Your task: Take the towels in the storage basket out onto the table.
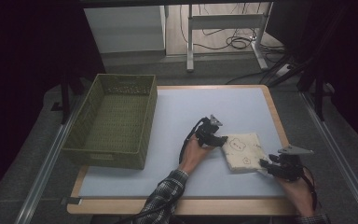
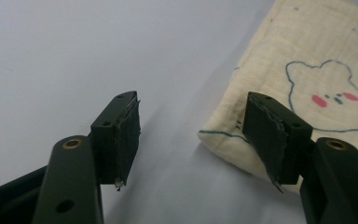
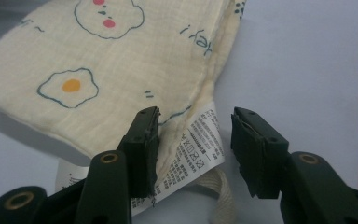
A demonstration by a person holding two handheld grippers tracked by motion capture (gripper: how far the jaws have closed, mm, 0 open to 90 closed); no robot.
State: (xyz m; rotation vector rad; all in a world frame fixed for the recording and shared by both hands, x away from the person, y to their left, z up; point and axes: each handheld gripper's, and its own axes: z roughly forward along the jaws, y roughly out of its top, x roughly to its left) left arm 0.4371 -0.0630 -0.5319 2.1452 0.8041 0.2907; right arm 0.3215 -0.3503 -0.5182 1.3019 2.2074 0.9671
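Your two forearms come in from the bottom edge, closest to the camera, so starting on the left: your left sleeve is checked, and that arm angles up and to the right across the table, wrist fairly straight. The left gripper sits low at the left edge of the folded cloth. In the left gripper view its jaws are spread apart with bare table between them; one pad sits over the cloth's corner, the other is off on the mat, and nothing is pinched.

Further right, the cloth lies flat in the right half of the table, cream with little bear and fried-egg drawings. Your right hand comes up near the table's right edge, and the right gripper points left at the cloth's near right corner. Its jaws are apart too, with the white care label and the cloth's edge between them, not squeezed.

Way over on the left side of the table sits a green basket, well clear of both hands, nothing blocking the way.

Count: one cloth, one basket, two grippers.
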